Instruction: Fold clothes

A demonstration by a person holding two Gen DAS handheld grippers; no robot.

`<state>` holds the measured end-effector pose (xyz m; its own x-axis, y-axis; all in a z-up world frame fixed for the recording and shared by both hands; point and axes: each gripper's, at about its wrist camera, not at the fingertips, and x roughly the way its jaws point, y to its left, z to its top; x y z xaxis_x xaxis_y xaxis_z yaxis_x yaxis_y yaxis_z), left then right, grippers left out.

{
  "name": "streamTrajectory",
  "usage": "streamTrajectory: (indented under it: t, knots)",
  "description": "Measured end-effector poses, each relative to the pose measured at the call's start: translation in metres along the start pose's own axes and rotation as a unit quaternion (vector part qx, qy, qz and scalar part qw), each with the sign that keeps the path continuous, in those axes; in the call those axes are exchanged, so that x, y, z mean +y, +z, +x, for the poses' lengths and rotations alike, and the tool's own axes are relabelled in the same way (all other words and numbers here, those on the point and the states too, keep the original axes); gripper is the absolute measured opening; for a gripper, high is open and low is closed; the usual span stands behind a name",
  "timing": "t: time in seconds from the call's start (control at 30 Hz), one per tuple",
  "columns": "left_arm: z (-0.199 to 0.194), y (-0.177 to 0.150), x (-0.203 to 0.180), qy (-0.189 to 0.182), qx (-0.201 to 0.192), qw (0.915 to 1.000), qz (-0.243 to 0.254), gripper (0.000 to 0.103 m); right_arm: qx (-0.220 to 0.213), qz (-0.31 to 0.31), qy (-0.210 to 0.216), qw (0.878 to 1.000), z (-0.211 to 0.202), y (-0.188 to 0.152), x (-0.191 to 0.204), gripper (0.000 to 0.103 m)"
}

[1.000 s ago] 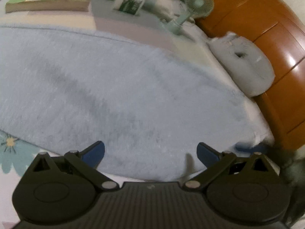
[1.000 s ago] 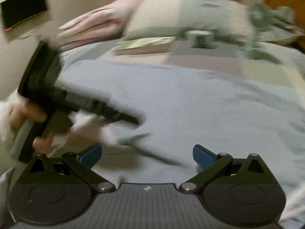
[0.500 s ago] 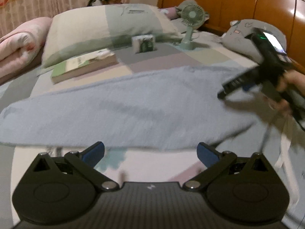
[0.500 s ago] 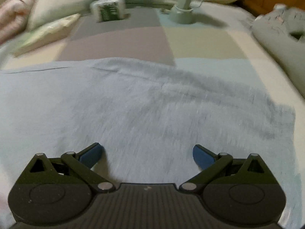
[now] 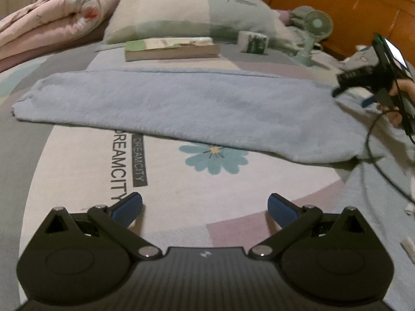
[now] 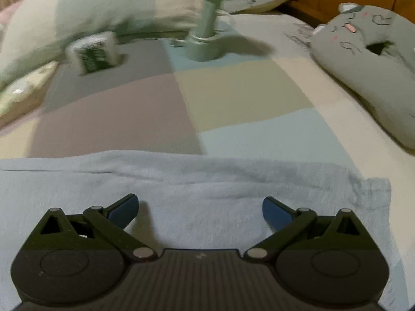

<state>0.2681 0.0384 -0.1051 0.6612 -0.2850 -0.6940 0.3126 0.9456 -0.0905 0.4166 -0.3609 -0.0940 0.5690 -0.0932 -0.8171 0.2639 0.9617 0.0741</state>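
A rolled pink quilt (image 5: 49, 18) lies at the far left of the bed, beside a large cream-and-grey-green pillow (image 5: 186, 10). In front of the pillow rests a thick book with a green-and-white cover (image 5: 171, 49), then a small white-and-green tissue pack (image 5: 253, 42), then a pale green desk fan on a round base (image 6: 207, 36).

The task's garment, a long light-blue fleecy cloth (image 5: 186, 108), lies flat across the patchwork bedsheet (image 5: 181, 202), folded into a wide band.

The left gripper (image 5: 205, 206) hovers above bare sheet, near the cloth's near edge, its blue-padded jaws spread wide and holding nothing. The right gripper (image 6: 200, 208) sits over the cloth's right end, jaws likewise wide apart and empty; in the left view a hand (image 5: 400, 103) grips its handle. Further right lies a grey cat-faced plush cushion (image 6: 368, 59), against the orange wooden headboard (image 5: 345, 2).
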Motion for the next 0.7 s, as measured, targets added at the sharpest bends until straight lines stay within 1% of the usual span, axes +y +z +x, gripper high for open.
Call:
streamTrajectory:
  t: [0.07, 0.13, 0.23, 0.27, 0.3, 0.33, 0.4, 0.43, 0.53, 0.63, 0.7]
  knots:
    - [-0.007, 0.001, 0.003, 0.0, -0.01, 0.9999, -0.004, 0.102, -0.003, -0.02, 0.029, 0.999, -0.014, -0.002, 0.024, 0.103]
    - [-0.013, 0.003, 0.006, -0.002, -0.021, 0.9997, -0.009, 0.102, 0.018, -0.045, 0.05, 0.998, -0.014, -0.004, 0.053, 0.103]
    - [-0.017, 0.005, 0.011, -0.006, -0.029, 0.9994, -0.021, 0.102, 0.037, -0.079, 0.04, 0.995, 0.004, -0.01, 0.09, 0.103]
    - [-0.018, 0.004, 0.013, -0.004, -0.03, 0.9993, -0.022, 0.102, 0.04, -0.086, 0.025, 0.995, 0.013, -0.01, 0.097, 0.103]
    - [-0.019, 0.004, 0.014, -0.003, -0.031, 0.9992, -0.024, 0.102, 0.036, -0.091, 0.008, 0.995, 0.023, -0.011, 0.102, 0.103]
    - [-0.019, 0.004, 0.015, 0.004, -0.032, 0.9992, -0.023, 0.102, 0.012, -0.091, 0.004, 0.996, 0.029, -0.01, 0.102, 0.103]
    - [-0.019, 0.004, 0.016, 0.016, -0.032, 0.9992, -0.019, 0.102, -0.009, -0.069, 0.001, 0.998, 0.036, -0.001, 0.097, 0.103]
    - [-0.02, 0.004, 0.016, 0.021, -0.032, 0.9991, -0.016, 0.102, -0.013, -0.051, -0.001, 0.999, 0.04, 0.005, 0.093, 0.103]
    - [-0.022, 0.004, 0.018, 0.026, -0.032, 0.999, -0.014, 0.102, -0.001, -0.022, -0.004, 1.0, 0.041, 0.018, 0.09, 0.103]
    - [-0.027, 0.004, 0.021, 0.031, -0.04, 0.9986, -0.014, 0.102, 0.017, -0.03, 0.001, 0.999, 0.025, 0.018, 0.1, 0.103]
    - [-0.032, 0.005, 0.024, 0.035, -0.048, 0.9981, -0.016, 0.102, 0.014, -0.054, 0.028, 0.998, 0.011, 0.013, 0.112, 0.103]
